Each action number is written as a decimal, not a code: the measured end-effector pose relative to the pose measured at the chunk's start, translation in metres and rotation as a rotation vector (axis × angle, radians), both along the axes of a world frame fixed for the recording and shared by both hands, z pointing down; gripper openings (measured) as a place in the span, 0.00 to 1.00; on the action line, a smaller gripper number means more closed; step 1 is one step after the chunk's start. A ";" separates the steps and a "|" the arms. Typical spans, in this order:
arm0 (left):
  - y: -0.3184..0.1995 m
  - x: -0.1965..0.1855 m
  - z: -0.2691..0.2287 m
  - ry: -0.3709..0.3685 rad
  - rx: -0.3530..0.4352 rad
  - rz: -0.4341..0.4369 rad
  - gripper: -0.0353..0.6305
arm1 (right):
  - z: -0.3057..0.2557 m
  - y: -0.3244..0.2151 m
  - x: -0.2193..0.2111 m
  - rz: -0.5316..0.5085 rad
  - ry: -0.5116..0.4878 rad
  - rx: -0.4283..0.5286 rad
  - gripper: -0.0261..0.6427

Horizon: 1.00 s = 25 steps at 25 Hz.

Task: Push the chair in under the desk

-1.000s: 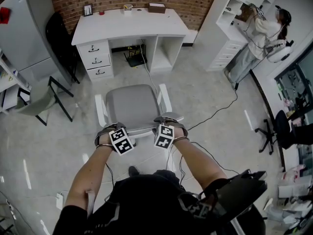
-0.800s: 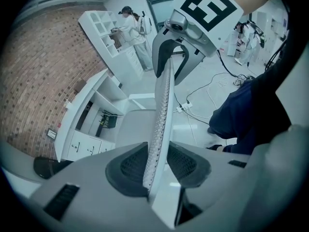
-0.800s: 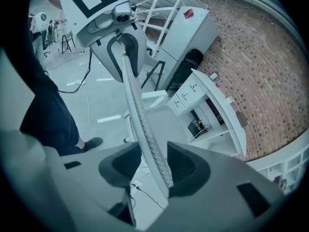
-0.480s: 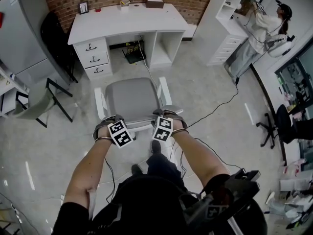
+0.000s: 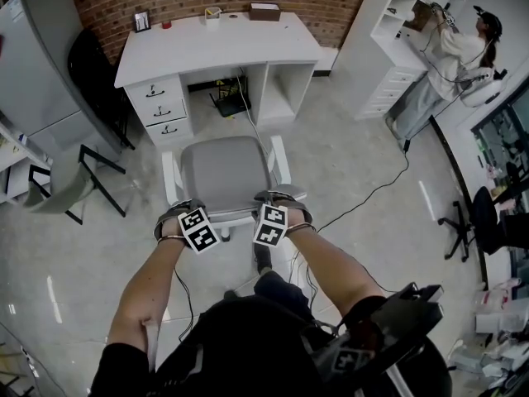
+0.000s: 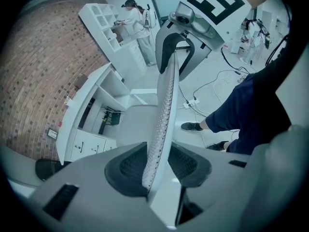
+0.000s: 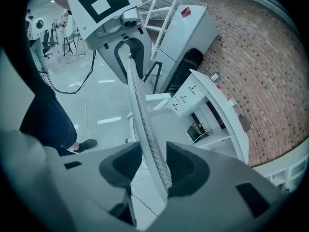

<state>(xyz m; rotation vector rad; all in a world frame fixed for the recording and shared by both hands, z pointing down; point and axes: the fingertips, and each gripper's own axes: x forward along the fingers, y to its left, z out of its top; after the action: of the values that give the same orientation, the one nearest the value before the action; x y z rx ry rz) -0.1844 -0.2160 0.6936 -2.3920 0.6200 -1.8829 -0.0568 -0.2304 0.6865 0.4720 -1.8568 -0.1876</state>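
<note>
Head view overhead, steeply down; gripper views hug chair back (image 6: 161, 129); desk (image 5: 216, 44) shared.

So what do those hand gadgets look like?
The left hand-held gripper and right hand-held gripper are grey plastic with dark textured pads and white cubes of black square markers; thin dark cables trail off. Sleeves: short, black. The left jaws are opening round the white mesh chair back.

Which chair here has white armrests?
The grey-seated chair before the white desk; the black chair beside it, the black office chair and the grey black-legged chair show none.
</note>
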 end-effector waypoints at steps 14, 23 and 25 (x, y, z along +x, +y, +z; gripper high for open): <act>-0.073 0.004 0.003 -0.037 0.002 -0.028 0.27 | 0.002 -0.067 0.006 -0.057 0.008 0.004 0.25; -0.119 0.014 0.005 -0.043 0.021 -0.047 0.27 | 0.004 -0.116 0.017 -0.083 0.018 -0.013 0.24; -0.127 0.016 0.006 -0.045 0.010 -0.053 0.27 | 0.005 -0.124 0.019 -0.092 0.015 -0.011 0.24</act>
<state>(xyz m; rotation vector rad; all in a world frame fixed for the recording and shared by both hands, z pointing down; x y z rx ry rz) -0.1682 -0.3428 0.6992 -2.3430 0.6944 -1.9435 -0.0382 -0.3548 0.6911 0.3767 -1.8650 -0.2427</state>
